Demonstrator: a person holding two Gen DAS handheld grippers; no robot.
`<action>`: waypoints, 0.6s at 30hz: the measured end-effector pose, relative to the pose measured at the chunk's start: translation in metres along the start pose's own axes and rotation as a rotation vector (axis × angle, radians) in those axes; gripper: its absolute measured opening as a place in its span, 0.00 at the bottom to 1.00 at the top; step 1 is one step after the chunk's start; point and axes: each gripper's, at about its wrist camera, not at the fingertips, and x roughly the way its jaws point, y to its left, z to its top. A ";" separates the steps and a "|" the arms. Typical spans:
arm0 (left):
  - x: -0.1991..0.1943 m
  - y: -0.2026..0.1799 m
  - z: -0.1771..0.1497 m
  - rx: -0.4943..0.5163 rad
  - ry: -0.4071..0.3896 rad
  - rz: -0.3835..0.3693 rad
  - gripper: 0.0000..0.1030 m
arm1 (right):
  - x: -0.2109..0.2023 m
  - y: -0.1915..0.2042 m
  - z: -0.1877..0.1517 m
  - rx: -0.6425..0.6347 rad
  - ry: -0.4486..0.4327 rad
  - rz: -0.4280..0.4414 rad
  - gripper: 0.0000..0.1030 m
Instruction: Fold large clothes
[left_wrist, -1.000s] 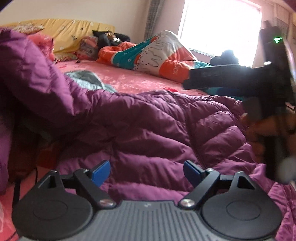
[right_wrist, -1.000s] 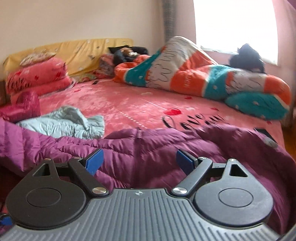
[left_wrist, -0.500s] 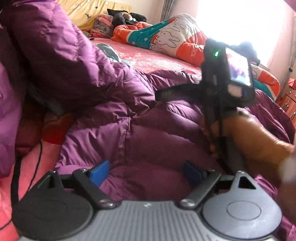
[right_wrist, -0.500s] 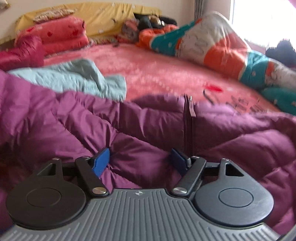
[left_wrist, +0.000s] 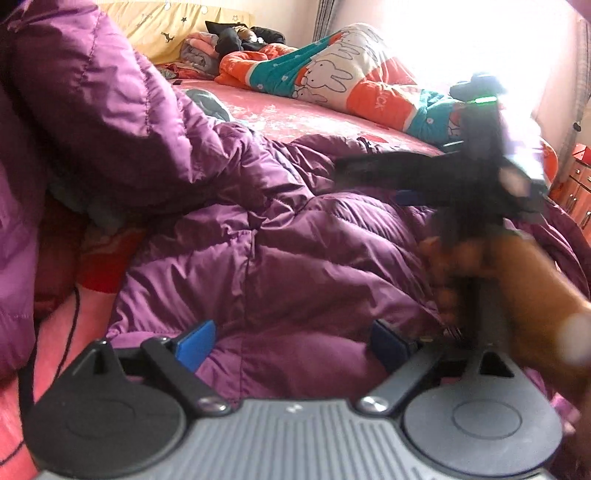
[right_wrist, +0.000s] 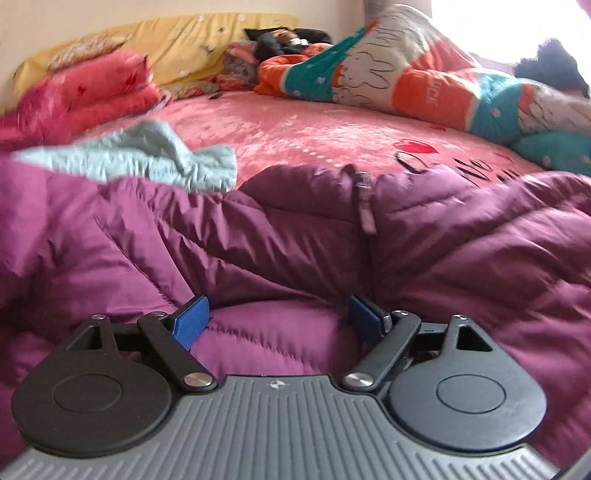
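Pink bedding covers the bed (right_wrist: 314, 125), with a purple down jacket (right_wrist: 461, 258) spread across its near side and a pale blue garment (right_wrist: 147, 158) lying just behind the jacket's collar. A rabbit-print quilt (right_wrist: 406, 77) is bunched along the far side by the bright window.

Both tongs sit low over the jacket. The left tongs (left_wrist: 291, 345) have their blue pads wide apart, hovering over quilted fabric with nothing between them. The right tongs (right_wrist: 279, 321) are also spread wide, and a puffed ridge of the jacket bulges up between the pads, unpinched.

Only the left view shows the right hand (left_wrist: 509, 280) wrapped around its gripper's handle, blurred, with the tool's fingers pointing leftward across the jacket, and a raised fold of the jacket looming at the upper left. Only the right view shows the jacket's zipper (right_wrist: 365, 206) and a stack of pink folded blankets (right_wrist: 96, 96) at the headboard.
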 end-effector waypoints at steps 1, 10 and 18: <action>-0.001 -0.001 0.000 0.002 -0.005 -0.002 0.88 | -0.013 -0.004 0.000 0.030 -0.020 -0.003 0.99; -0.027 -0.028 -0.010 0.117 -0.125 -0.041 0.88 | -0.177 -0.094 -0.032 0.299 -0.174 -0.225 1.00; -0.076 -0.078 -0.025 0.270 -0.200 -0.122 0.88 | -0.290 -0.161 -0.095 0.326 -0.268 -0.482 1.00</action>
